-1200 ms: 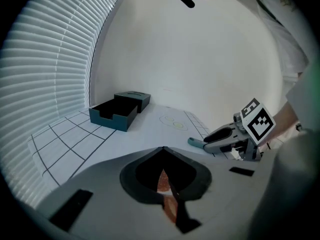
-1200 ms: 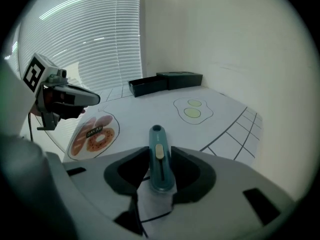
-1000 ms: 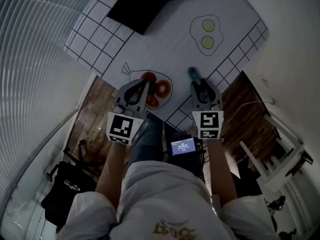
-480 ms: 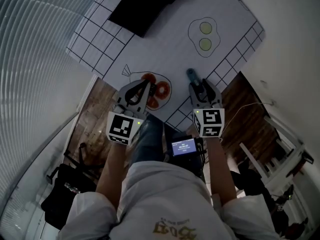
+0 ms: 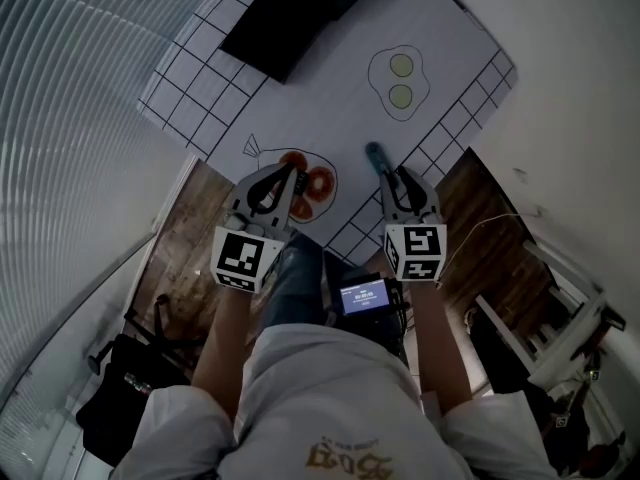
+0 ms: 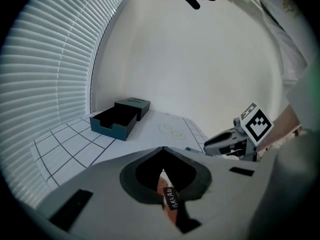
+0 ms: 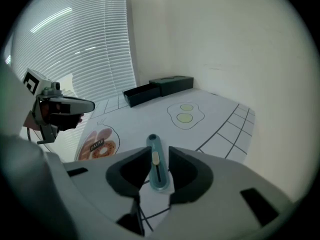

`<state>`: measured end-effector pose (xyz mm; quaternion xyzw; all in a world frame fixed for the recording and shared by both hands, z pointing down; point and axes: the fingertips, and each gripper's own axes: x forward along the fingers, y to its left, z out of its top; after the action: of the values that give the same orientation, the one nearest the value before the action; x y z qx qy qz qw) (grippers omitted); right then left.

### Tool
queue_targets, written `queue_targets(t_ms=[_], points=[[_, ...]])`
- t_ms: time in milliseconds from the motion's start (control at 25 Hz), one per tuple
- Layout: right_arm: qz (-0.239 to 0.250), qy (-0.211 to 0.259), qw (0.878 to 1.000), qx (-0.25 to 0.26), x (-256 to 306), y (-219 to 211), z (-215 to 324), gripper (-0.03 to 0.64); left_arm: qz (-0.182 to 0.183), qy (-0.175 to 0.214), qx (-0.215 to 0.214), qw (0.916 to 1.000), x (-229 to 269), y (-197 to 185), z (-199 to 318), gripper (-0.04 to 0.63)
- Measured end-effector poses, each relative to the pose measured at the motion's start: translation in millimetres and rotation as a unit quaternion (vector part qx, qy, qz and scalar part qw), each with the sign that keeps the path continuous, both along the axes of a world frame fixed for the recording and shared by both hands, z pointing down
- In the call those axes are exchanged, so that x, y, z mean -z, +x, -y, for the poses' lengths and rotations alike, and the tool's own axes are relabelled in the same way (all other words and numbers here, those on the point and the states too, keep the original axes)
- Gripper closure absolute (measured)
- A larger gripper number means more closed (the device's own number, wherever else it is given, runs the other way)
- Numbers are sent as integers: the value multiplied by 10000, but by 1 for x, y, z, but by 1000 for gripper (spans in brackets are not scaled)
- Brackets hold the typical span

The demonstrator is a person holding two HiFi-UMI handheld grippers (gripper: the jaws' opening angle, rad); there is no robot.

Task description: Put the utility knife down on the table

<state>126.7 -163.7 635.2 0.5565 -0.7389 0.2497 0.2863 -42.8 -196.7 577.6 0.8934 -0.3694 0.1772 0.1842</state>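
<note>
Low in the middle of the right gripper view, the right gripper [image 7: 157, 153] had its jaws closing on either side of the teal utility knife [image 7: 157, 169]. The knife pointed away up the frame with its pale slider between the pads. The pads sat tight beside its edges (I could not tell whether they pressed it). In the head view the knife's rounded end stuck out past the jaws over the white table [image 7: 220, 109], close to that table's near edge. Whether the knife already rested on the surface I could not tell.

Toward the left of that frame the left gripper [image 6: 162, 149] hovered with its jaw tips brought together and nothing gripped. Through the gap below its tips showed the bread drawing [image 6: 169, 198] printed on the table cover.

Further up, an egg drawing [image 7: 185, 113] lay above the knife. A dark box [image 7: 157, 89] stood open at the table's far end. Blinds [image 7: 90, 44] filled the upper left.
</note>
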Motion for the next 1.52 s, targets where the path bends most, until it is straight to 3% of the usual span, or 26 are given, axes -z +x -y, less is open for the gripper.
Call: queue_targets(t_ms=[120, 240, 440, 920, 1520], points=[[-55, 144, 9999, 18, 10, 4, -2, 569, 56, -3, 38, 10000, 2, -1, -2, 588], [-81, 206, 9997, 43, 17, 7, -6, 603, -15, 142, 76, 9999, 13, 2, 0, 588], [-88, 278, 9995, 79, 29, 12, -10, 607, 20, 292, 189, 9994, 26, 1, 0, 588], [-16, 1114, 9937, -149, 98, 25, -6, 609, 12, 798, 390, 9960, 80, -5, 1, 588], [352, 2192, 9745, -330, 208, 28, -11, 609, -260, 1812, 725, 9804, 187, -6, -6, 588]])
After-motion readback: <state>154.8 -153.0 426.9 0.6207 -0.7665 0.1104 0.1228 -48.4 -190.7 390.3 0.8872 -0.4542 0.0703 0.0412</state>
